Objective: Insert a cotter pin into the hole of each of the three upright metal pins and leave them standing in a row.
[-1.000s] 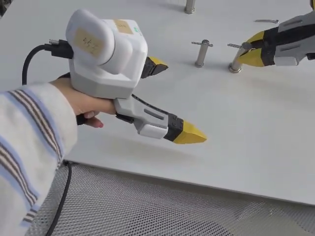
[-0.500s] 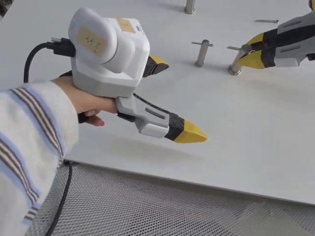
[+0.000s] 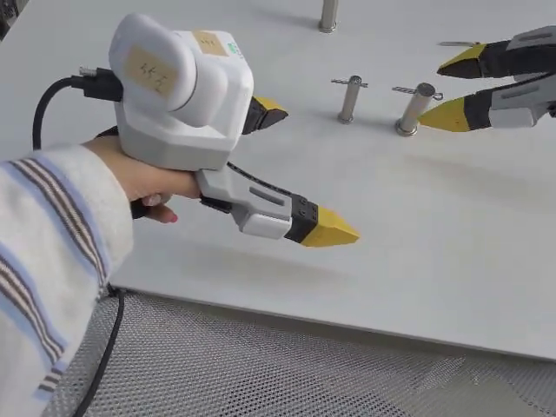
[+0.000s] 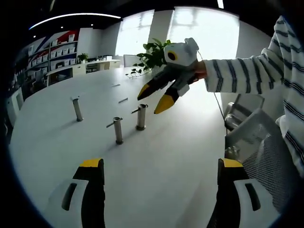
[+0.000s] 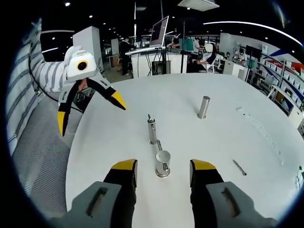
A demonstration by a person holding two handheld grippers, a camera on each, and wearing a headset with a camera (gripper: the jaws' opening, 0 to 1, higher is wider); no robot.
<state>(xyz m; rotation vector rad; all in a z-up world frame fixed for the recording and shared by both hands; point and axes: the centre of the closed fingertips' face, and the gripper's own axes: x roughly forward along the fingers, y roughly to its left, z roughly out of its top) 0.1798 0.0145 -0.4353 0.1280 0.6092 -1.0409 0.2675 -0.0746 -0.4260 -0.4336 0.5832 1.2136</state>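
Note:
Three metal pins stand in a row on the white table (image 3: 417, 226). The near pin (image 3: 411, 108) (image 5: 162, 163) carries a cotter pin (image 3: 403, 89) through its top, and so does the middle pin (image 3: 349, 98) (image 5: 152, 129). The far pin (image 3: 327, 15) (image 5: 204, 107) shows no cotter pin. My right gripper (image 3: 452, 87) (image 5: 163, 167) is open, its jaws on either side of the near pin without touching it. Well back from the pins, my left gripper (image 3: 300, 171) (image 4: 160, 166) hangs open with nothing in it. The row of pins (image 4: 118, 129) stands ahead of it.
A loose cotter pin (image 3: 456, 43) (image 5: 239, 167) lies on the table beyond the right gripper. The table's front edge (image 3: 330, 323) runs below the left gripper, with grey mesh (image 3: 261, 373) under it. A black cable (image 3: 52, 100) trails from the left gripper.
My right gripper was shut at the top of the near pin; its jaws have now opened and let go, leaving the cotter pin in it. The left gripper has hardly moved.

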